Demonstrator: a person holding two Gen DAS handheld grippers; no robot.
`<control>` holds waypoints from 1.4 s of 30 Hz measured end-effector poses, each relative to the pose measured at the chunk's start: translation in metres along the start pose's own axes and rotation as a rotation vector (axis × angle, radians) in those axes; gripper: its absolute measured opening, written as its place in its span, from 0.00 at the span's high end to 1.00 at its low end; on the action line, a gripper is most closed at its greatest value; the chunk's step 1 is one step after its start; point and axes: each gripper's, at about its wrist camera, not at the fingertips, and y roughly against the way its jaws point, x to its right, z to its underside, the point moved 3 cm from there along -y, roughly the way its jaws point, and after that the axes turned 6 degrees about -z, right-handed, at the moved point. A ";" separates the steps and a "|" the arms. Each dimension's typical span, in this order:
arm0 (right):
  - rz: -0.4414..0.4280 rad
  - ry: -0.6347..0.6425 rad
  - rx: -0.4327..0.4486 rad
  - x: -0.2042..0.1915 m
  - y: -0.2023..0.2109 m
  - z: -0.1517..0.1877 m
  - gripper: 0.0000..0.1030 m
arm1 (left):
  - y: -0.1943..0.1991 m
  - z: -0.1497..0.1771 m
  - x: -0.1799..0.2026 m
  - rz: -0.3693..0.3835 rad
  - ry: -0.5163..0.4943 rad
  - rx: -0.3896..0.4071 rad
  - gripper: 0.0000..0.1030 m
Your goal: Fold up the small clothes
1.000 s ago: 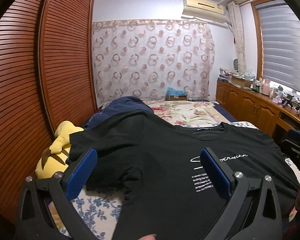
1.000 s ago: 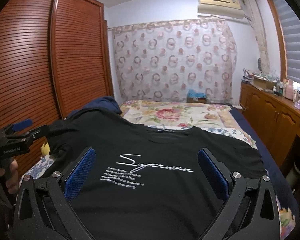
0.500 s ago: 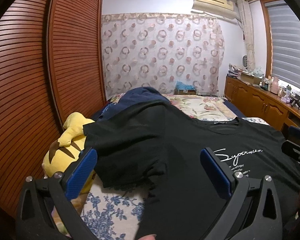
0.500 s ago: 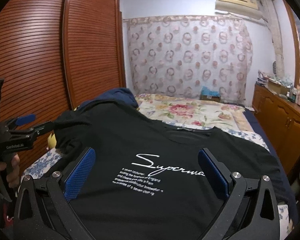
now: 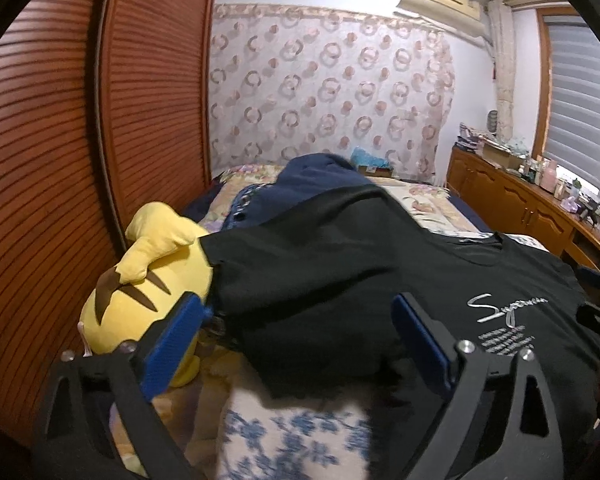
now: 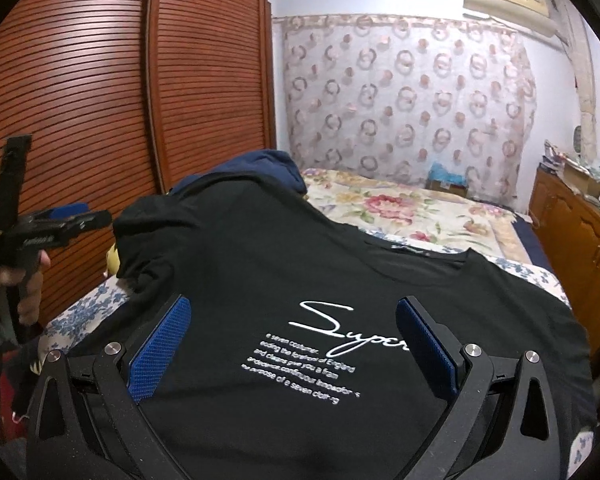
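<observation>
The left gripper is closing its jaws around the black T-shirt sleeve at 11 o'clock without pressing it, while the right gripper is hovering released over the print.

On the chest of the black T-shirt we read white cursive lettering beginning "Super", its end hidden behind a gripper finger in the right wrist view. Beneath it run small white printed lines, partly legible: "e seven costumer", "of England", "give you a from", and "purpose of a seven clothing" or close to it. In the left wrist view we see the same script too blurred to spell out. Small white print on the left gripper's body stays unreadable.
</observation>
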 end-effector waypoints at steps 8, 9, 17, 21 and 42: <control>-0.036 -0.009 -0.039 0.000 -0.012 0.008 0.00 | -0.034 0.005 -0.019 -0.016 0.008 -0.065 0.44; -0.043 -0.012 -0.042 0.001 -0.013 0.009 0.00 | -0.039 0.006 -0.020 -0.014 0.012 -0.075 0.44; -0.048 -0.022 -0.043 0.004 -0.010 0.011 0.00 | -0.059 -0.004 -0.037 0.043 0.063 -0.122 0.65; -0.049 -0.025 -0.044 0.005 -0.009 0.013 0.00 | -0.060 -0.003 -0.034 0.057 0.033 -0.134 0.88; -0.047 -0.052 -0.046 0.017 -0.008 0.018 0.00 | -0.079 -0.024 -0.059 0.000 0.005 -0.222 0.72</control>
